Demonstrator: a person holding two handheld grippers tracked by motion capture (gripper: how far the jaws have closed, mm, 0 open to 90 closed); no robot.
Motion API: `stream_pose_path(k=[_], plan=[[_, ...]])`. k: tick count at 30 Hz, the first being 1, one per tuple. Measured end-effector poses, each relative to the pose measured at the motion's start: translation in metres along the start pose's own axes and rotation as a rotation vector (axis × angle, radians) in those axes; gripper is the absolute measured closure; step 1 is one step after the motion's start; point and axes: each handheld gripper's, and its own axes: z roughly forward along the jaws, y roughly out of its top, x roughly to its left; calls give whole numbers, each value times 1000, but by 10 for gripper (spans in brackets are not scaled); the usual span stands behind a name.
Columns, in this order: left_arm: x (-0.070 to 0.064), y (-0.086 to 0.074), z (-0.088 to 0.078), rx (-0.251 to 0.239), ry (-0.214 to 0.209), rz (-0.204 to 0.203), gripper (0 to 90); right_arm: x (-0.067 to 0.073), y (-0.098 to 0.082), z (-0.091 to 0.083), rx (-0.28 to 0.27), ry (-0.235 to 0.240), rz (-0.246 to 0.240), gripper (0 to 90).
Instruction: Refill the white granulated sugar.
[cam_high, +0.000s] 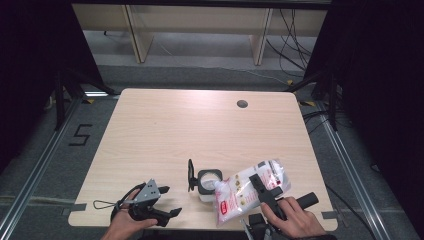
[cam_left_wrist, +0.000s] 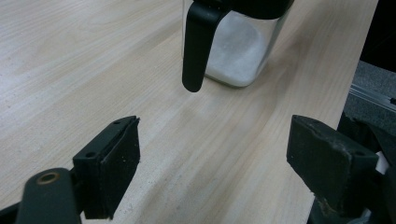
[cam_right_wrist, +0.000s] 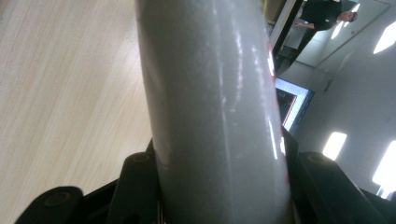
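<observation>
Light wood-grain bench (cam_high: 165, 130), rounded corners, a round cable hole (cam_high: 242, 104) near its far right edge. Near the front edge, about the middle: one square clear jar (cam_high: 209, 184) with a black rim, part filled with white granules, its black hinged lid (cam_high: 191, 175) swung open and standing on edge at the jar's left. In the left gripper view the same jar (cam_left_wrist: 240, 51) stands on the bench ahead of the tongs, a layer of white grains in its bottom, the black lid (cam_left_wrist: 198, 44) hanging down in front of its left side. One clear plastic bag (cam_high: 250, 192) of white granules, red printing on its face, held tilted with its upper end out toward the right and its lower corner at the jar's mouth, touching or just over the rim; which of the two cannot be told. Right tongs (cam_high: 265, 192): black, held in the person's right hand (cam_high: 295, 220) at the front right of the bench, pinching the bag across its middle; the right gripper view shows the pale, glossy bag (cam_right_wrist: 215, 107) bulging up between the two jaws, which press on its sides. Left tongs (cam_high: 170, 202): black with a grey three-cornered plate on top, held in the left hand (cam_high: 125, 225) at the front left of the bench, well apart from the jar; jaws spread wide with bare bench between them, gripping nothing.
</observation>
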Motion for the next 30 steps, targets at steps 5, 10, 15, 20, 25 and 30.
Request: stream_pose_path(k=[5,10,15,20,25,30], plan=[[0,0,0,-1,-1,-2,168,2,-3,1,-15,-4,39,588],[0,0,0,-11,-6,-5,168,4,-5,2,-13,0,46,589],[0,0,0,-11,-4,-5,168,4,-6,2,-16,2,53,589],[0,0,0,-13,-4,-5,168,5,-6,2,-18,-2,66,590],[0,0,0,-12,-4,-5,168,5,-6,2,-13,4,69,590],[0,0,0,-13,-3,-5,168,4,-7,2,-19,5,56,591]])
